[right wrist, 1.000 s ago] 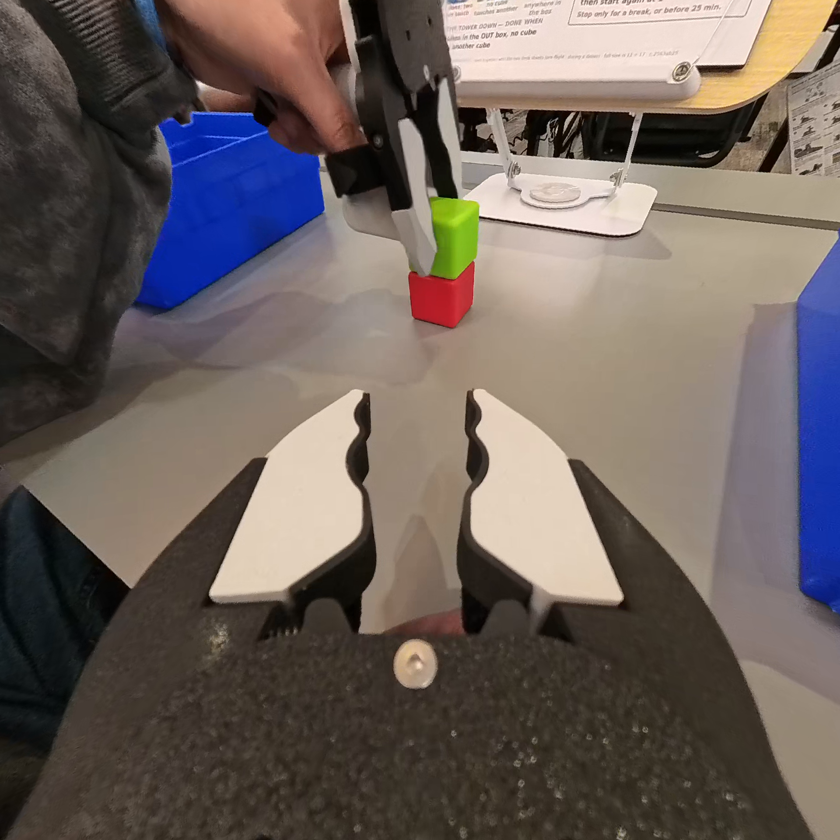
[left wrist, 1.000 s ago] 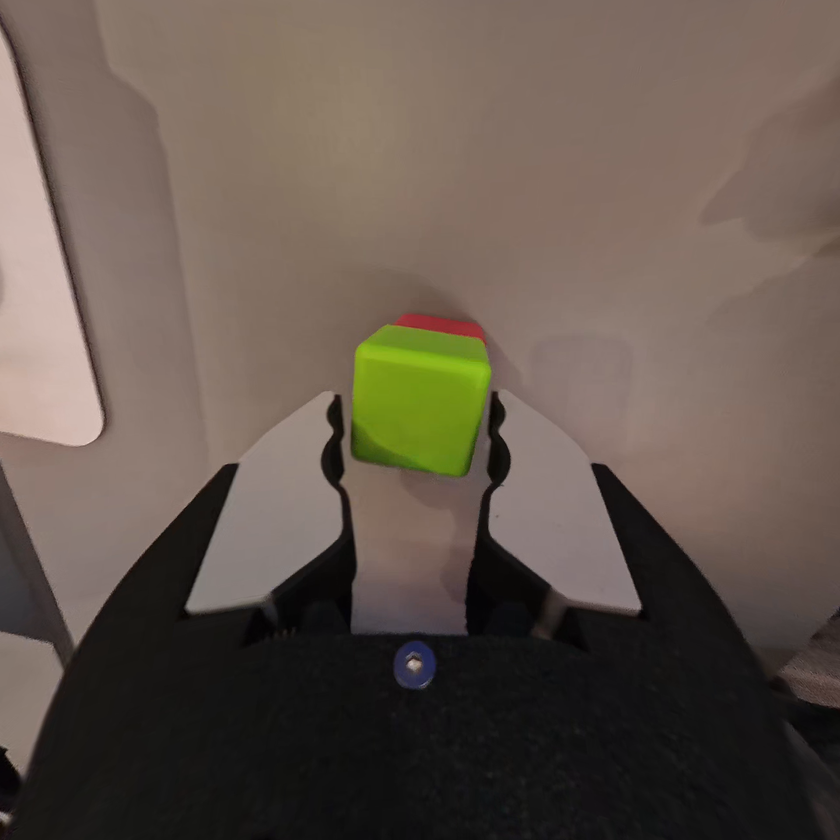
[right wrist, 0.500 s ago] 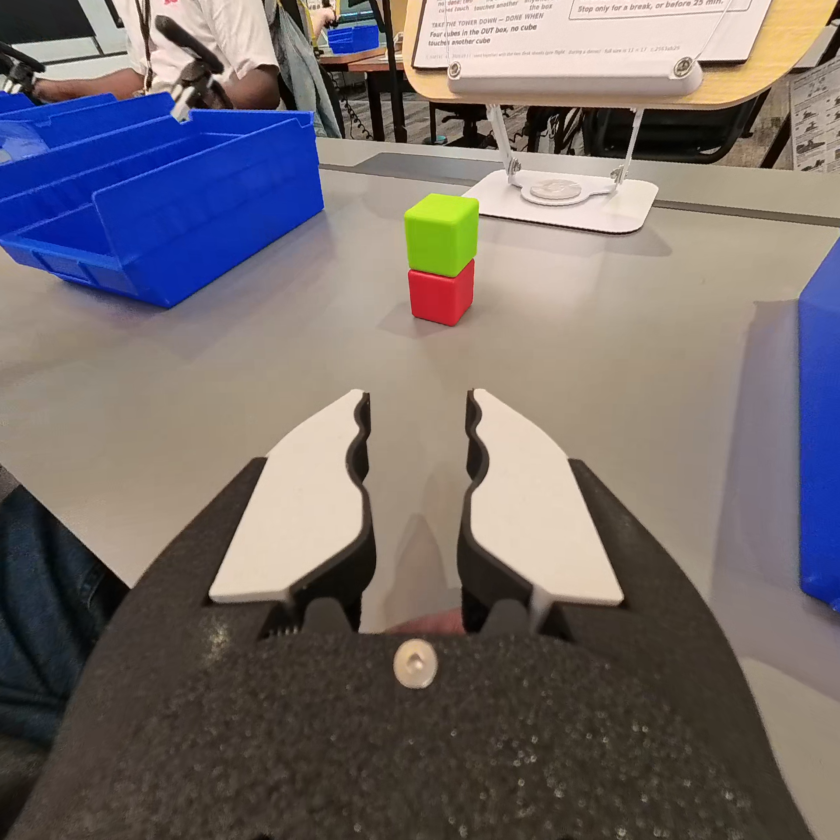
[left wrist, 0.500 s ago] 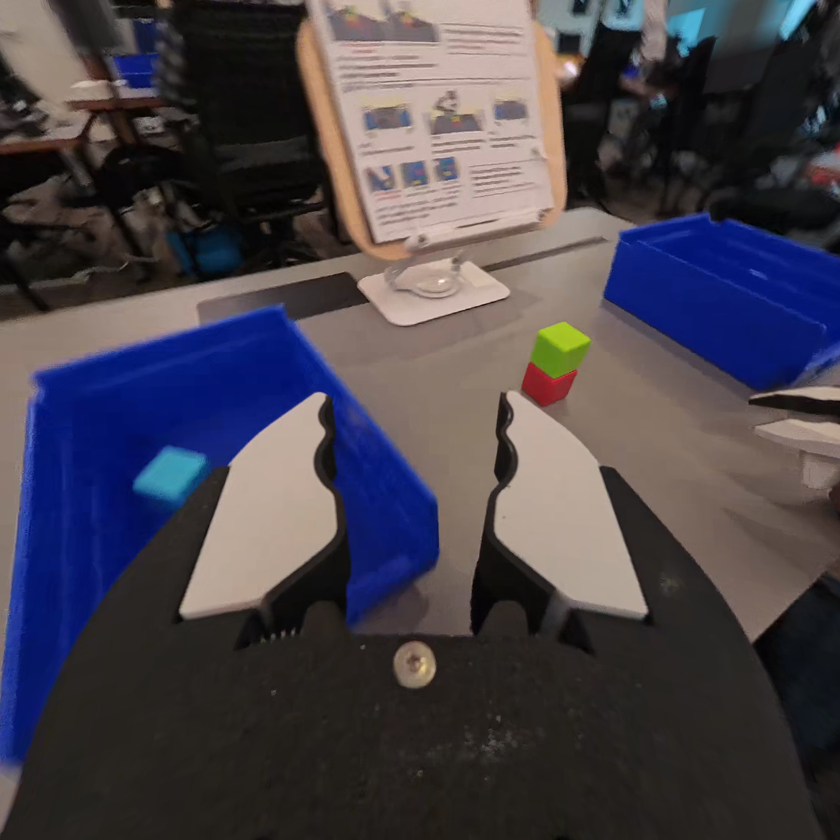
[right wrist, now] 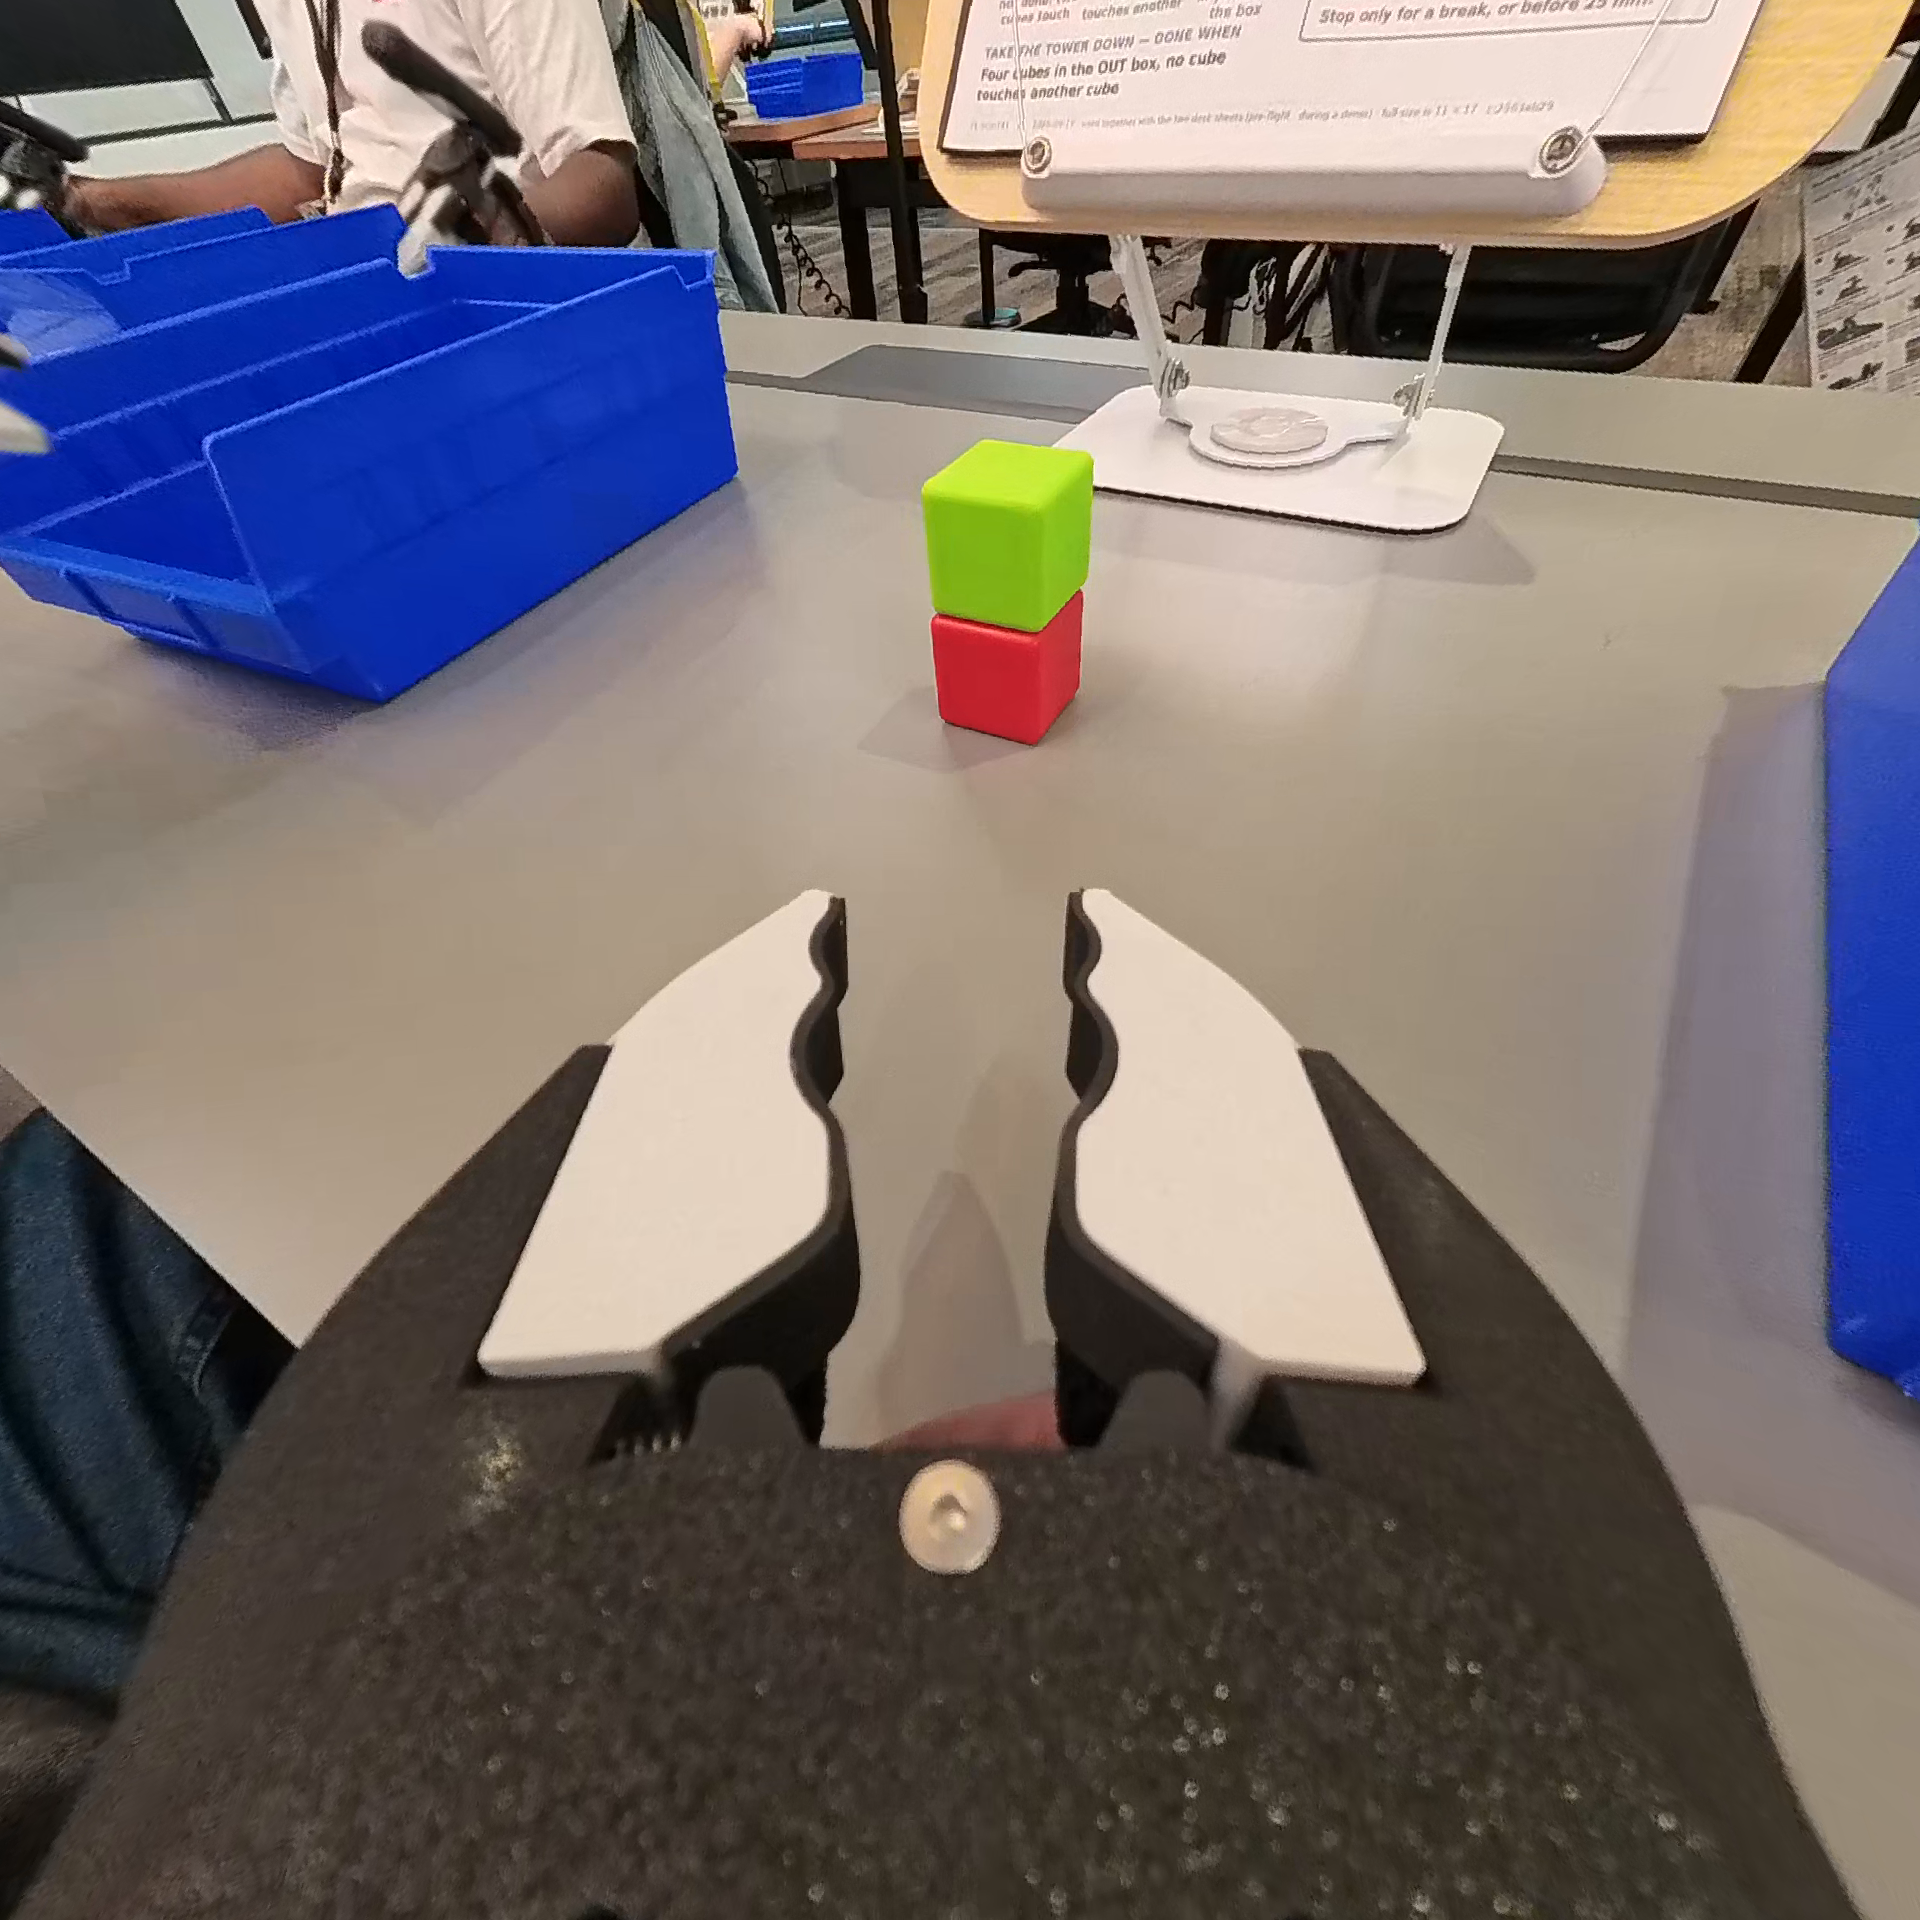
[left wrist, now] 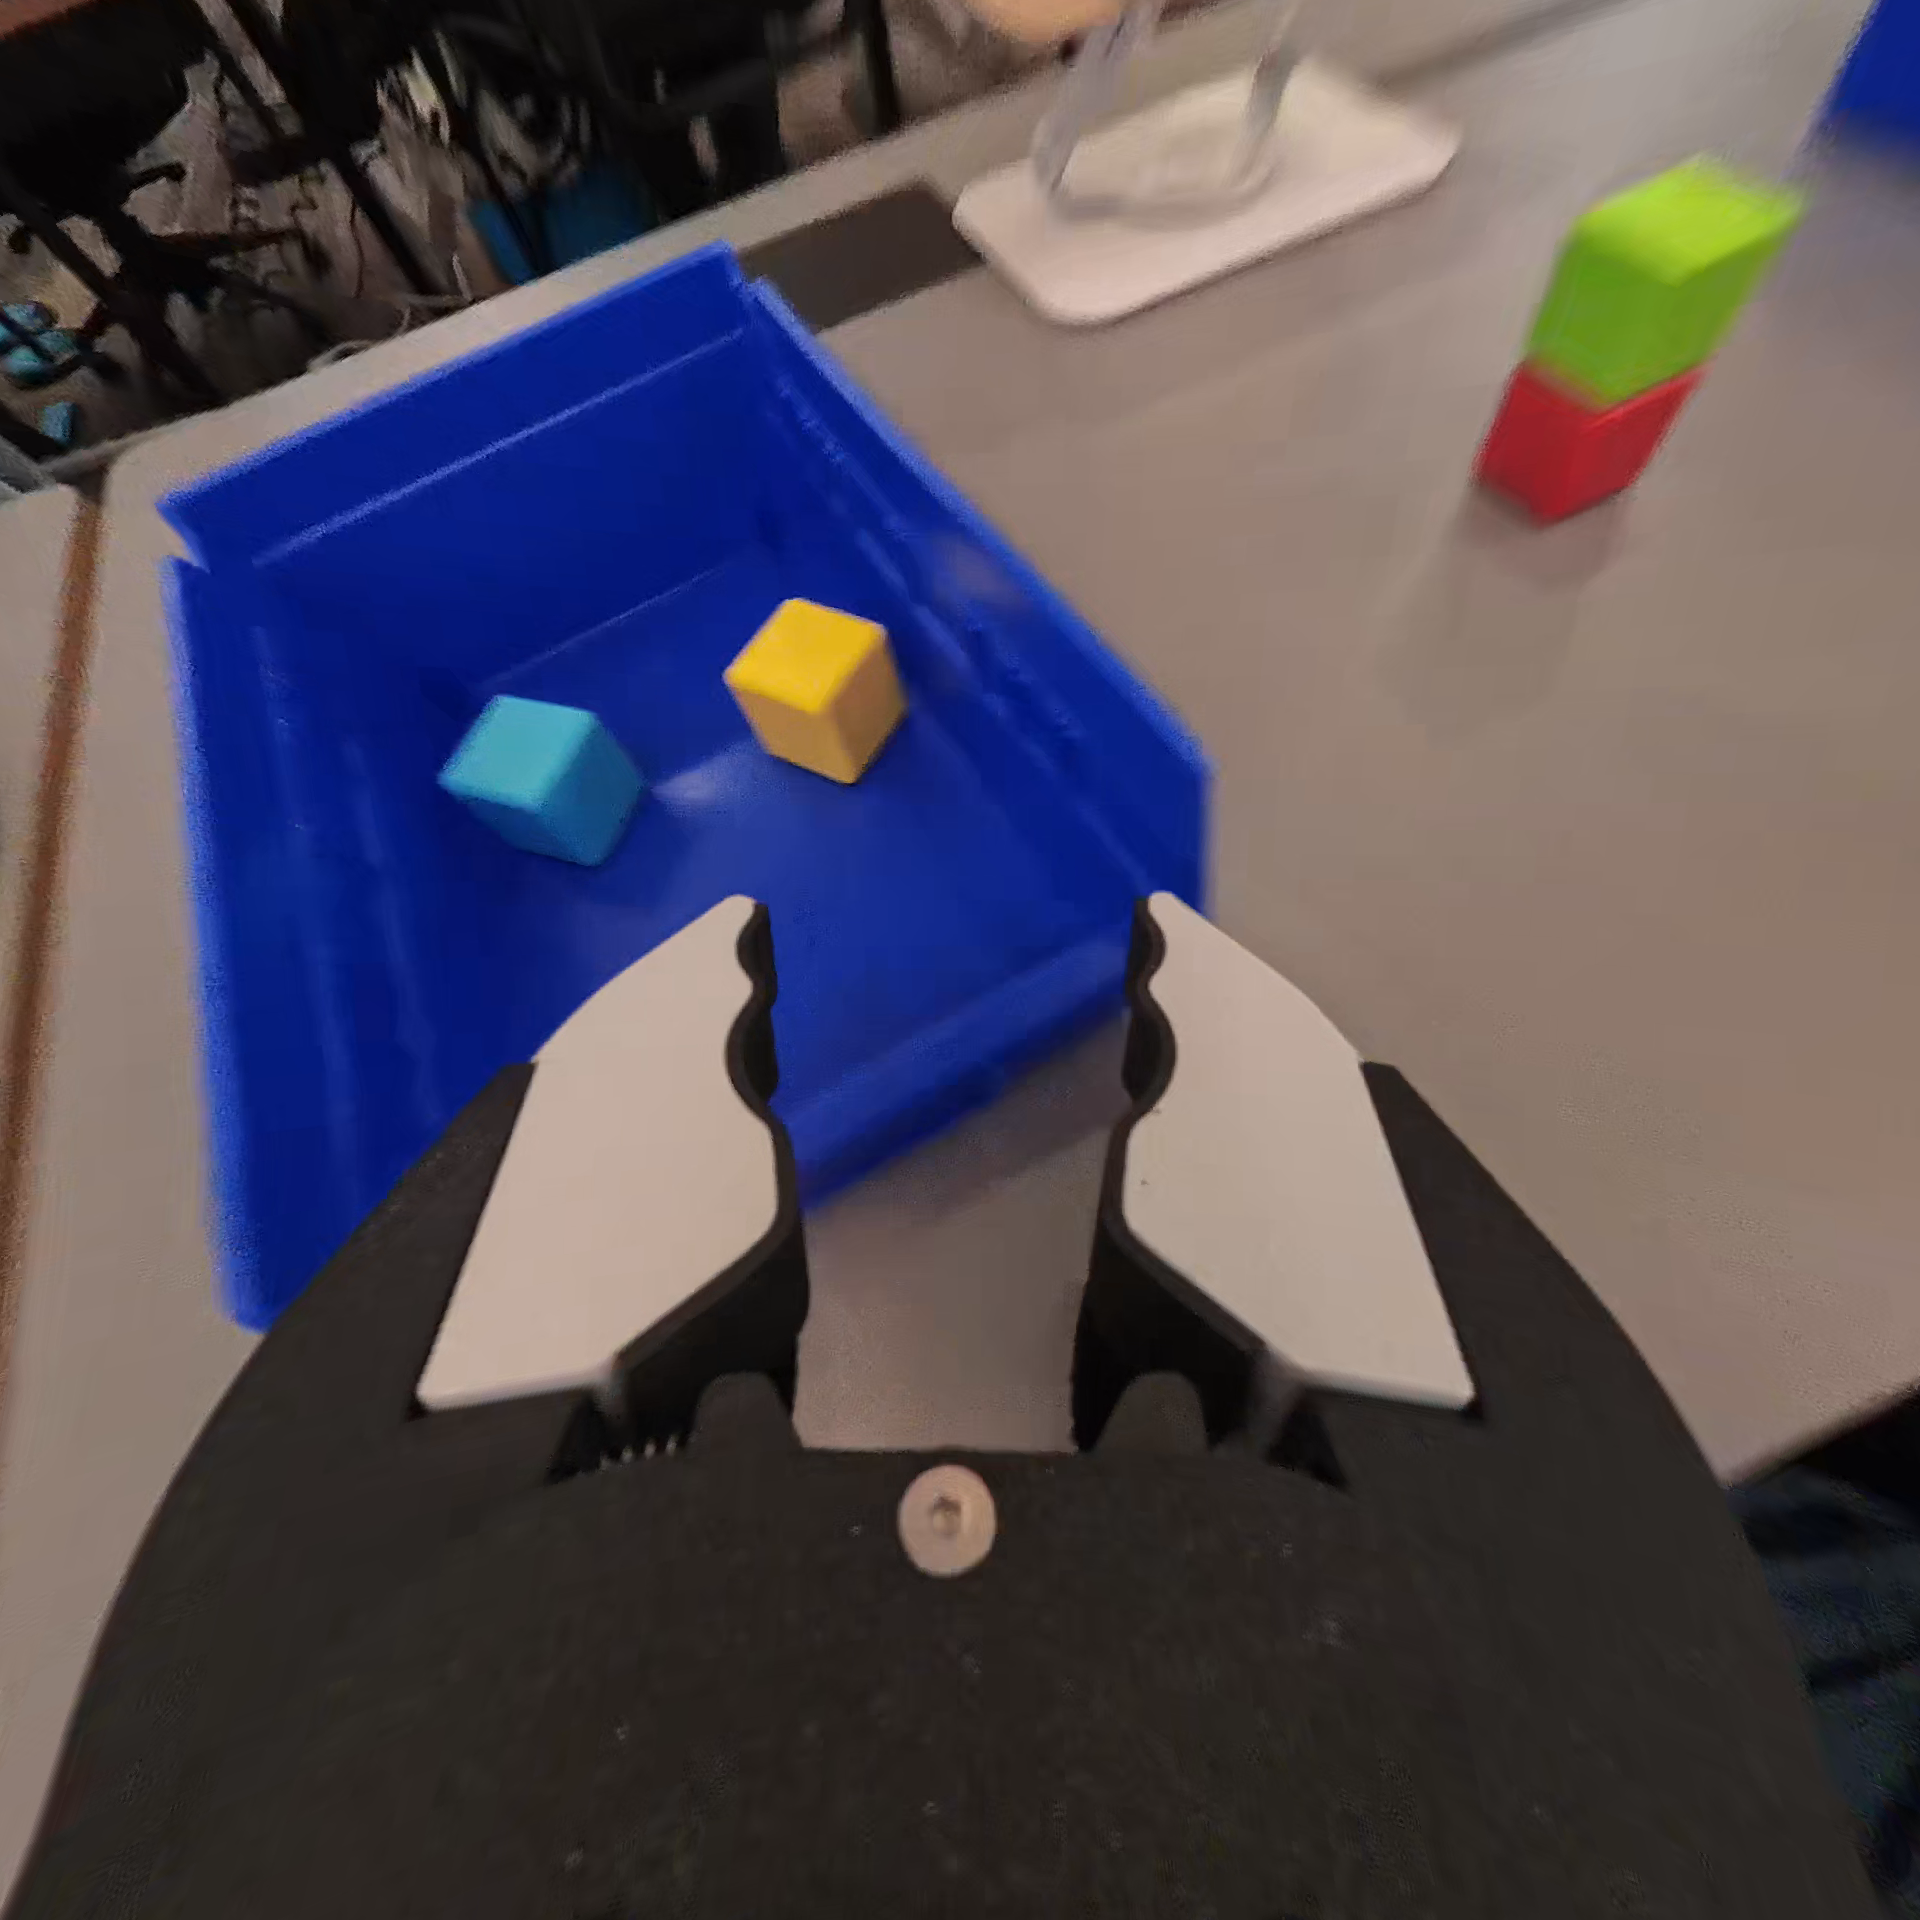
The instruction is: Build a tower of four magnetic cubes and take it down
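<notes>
Left wrist view has the left gripper spread wide and empty, aimed at the blue bin by the table's left edge; yellow cube sits dead ahead, cyan cube further left. Right gripper is empty, jaws apart, facing the green cube stacked on the red cube mid-table.

Printed instruction sheet on a stand, wording withheld.

A grey table is seen in the foreground. Behind it, a wooden board is held up on a white stand. Beyond the stand, dark chairs and further tables are made out on a patterned floor. Left of the stand, a seated person is partly visible.
</notes>
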Tool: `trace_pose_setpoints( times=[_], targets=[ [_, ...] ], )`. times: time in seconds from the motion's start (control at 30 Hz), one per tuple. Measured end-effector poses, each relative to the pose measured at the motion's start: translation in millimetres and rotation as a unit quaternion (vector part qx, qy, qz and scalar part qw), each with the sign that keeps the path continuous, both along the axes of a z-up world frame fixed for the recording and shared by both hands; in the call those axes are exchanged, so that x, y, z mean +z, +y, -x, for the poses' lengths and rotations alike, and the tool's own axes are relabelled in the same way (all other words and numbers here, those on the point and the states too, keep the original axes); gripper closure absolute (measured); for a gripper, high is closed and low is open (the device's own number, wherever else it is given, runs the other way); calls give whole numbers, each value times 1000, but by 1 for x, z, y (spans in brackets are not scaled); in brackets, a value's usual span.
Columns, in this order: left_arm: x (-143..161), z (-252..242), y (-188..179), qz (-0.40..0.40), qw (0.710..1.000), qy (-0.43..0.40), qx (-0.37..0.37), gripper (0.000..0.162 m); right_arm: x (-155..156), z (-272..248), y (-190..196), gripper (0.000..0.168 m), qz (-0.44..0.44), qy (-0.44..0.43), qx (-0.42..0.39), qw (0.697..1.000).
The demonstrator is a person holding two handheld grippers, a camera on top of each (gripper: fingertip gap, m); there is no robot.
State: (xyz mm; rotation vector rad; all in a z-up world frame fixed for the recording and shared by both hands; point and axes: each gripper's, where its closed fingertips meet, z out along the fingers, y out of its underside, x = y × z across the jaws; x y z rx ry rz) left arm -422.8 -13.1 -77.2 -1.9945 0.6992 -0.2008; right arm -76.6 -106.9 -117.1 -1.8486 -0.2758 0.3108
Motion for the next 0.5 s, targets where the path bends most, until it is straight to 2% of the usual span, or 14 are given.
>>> trace_pose_setpoints(
  times=[0.07,0.13,0.23,0.33,0.5],
  targets=[
    [-1,9,34,26,997,75,-8,99,0,0,0,128,0,-1,1,1000],
    [-3,8,69,58,992,111,-34,99,0,0,0,128,0,0,1,1000],
    [-23,-14,106,128,972,155,-121,103,0,0,0,128,-1,3,1,1000],
    [-48,-20,132,191,942,224,-158,96,0,0,0,128,2,3,2,1000],
    [-80,-25,152,254,916,252,-183,95,0,0,0,128,-1,-1,1,1000]
  ],
)
